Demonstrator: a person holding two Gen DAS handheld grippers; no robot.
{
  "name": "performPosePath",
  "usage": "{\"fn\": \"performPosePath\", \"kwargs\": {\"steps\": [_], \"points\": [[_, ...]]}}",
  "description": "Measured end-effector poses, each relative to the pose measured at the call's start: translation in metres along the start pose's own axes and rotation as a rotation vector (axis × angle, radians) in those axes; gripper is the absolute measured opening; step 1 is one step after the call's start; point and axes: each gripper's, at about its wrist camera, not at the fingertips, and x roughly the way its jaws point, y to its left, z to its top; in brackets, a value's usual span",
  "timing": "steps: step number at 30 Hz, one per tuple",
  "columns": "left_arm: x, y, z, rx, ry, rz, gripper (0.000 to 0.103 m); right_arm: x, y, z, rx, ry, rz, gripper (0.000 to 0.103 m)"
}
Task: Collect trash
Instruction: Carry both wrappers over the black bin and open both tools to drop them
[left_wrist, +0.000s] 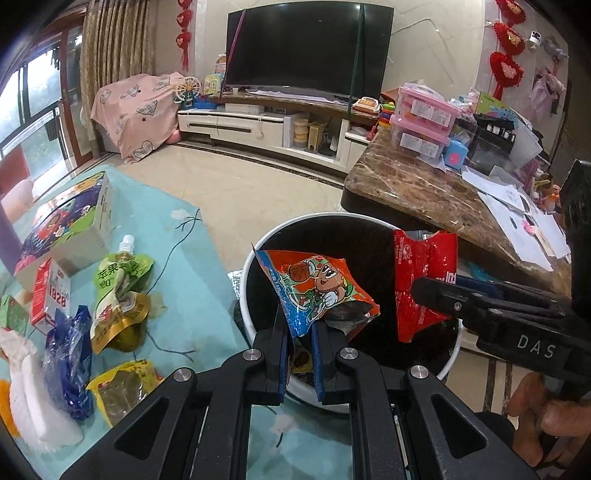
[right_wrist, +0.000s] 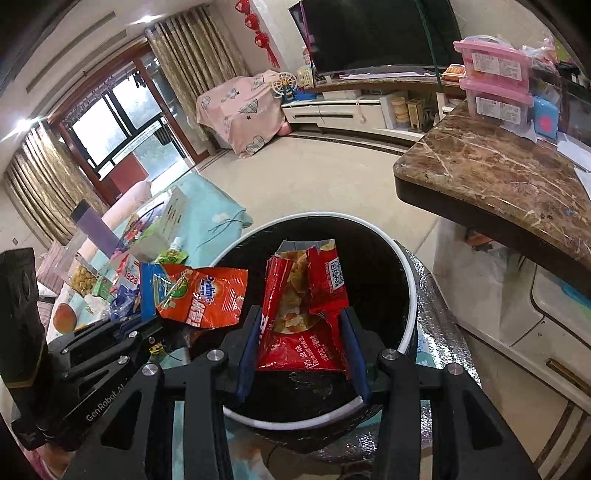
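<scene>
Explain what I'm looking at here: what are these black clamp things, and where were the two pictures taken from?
No robot is involved: a person holds a two-finger gripper in each hand, and each gripper carries a fisheye camera looking along its fingers. One picture comes from the left gripper, the other from the right gripper.

The left gripper pinches an orange wrapper with a basketball cartoon. The right gripper holds a red chip bag, torn open. Both hang over a black-lined bin with a white rim, so the trash looks about to be dropped in.

On the blue cloth beside the bin lie more wrappers, a green pouch, small cartons and a box.
</scene>
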Motion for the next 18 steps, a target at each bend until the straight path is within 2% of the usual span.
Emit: {"fn": "performPosePath", "kwargs": {"steps": [5,8,9,12,18], "points": [[0.010,-0.006,0.001,0.011,0.016,0.005,0.009,0.005,-0.006,0.004,0.007,0.011,-0.007,0.043],[0.015,-0.007,0.001,0.012,0.027,0.010,0.014,0.006,-0.011,0.007,0.012,0.014,-0.016,0.047],[0.015,-0.007,0.000,0.011,0.027,0.014,0.020,0.006,-0.012,0.007,0.014,0.016,-0.022,0.047],[0.014,-0.010,-0.002,0.010,0.023,0.031,0.046,0.006,-0.015,0.008,0.018,0.020,-0.034,0.053],[0.000,-0.008,-0.018,-0.011,0.004,0.035,0.051,0.002,-0.017,0.004,0.043,0.014,-0.021,0.055]]}}
